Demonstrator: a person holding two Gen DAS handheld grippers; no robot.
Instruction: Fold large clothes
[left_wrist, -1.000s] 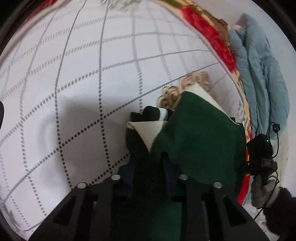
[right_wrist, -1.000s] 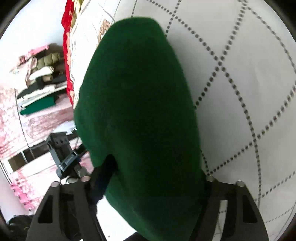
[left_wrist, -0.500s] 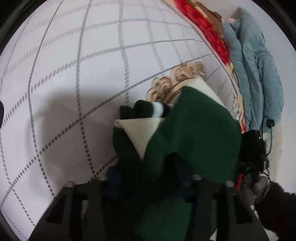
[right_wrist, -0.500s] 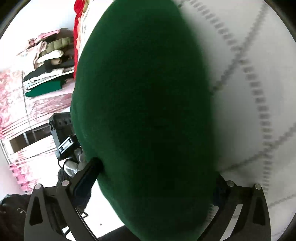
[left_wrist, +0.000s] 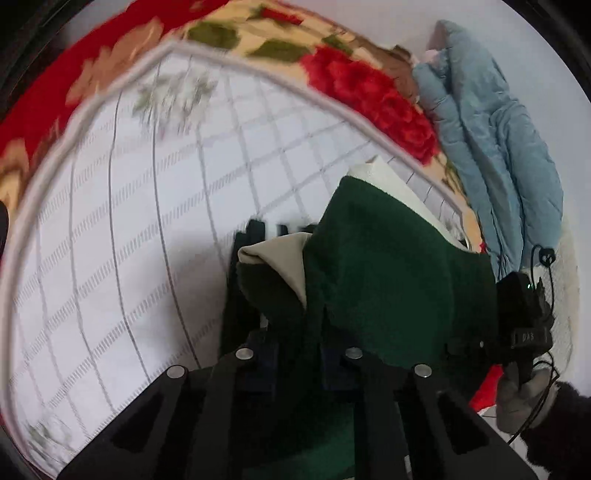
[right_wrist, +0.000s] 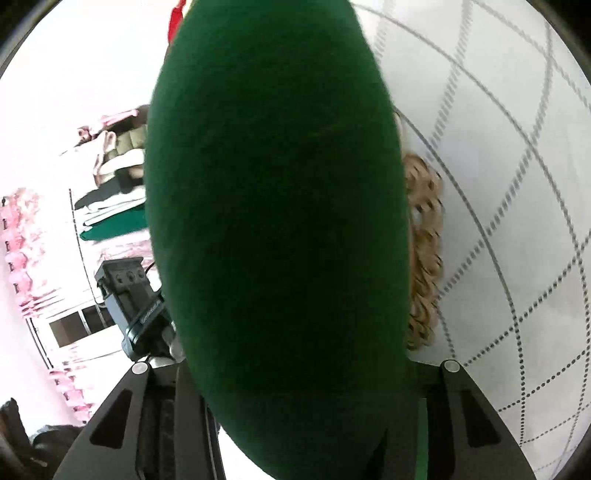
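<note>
A dark green fleece garment (left_wrist: 388, 273) with a cream lining (left_wrist: 280, 258) and a dark striped cuff hangs in a bundle over the white grid-patterned sheet (left_wrist: 129, 240). My left gripper (left_wrist: 299, 354) is shut on the green garment at its near edge. In the right wrist view the same green garment (right_wrist: 273, 221) fills the middle and bulges out of my right gripper (right_wrist: 295, 373), which is shut on it. Both sets of fingertips are hidden in the cloth.
A red and cream floral blanket (left_wrist: 369, 96) borders the sheet. A light blue quilted coat (left_wrist: 495, 147) lies at the right. The other gripper's black body shows at the right (left_wrist: 524, 317). Stacked folded clothes (right_wrist: 114, 184) sit on a shelf at the left.
Both grippers have lifted and swung with the green garment. The left view now reaches the sheet's far edge and the floral blanket. The garment stays held.
</note>
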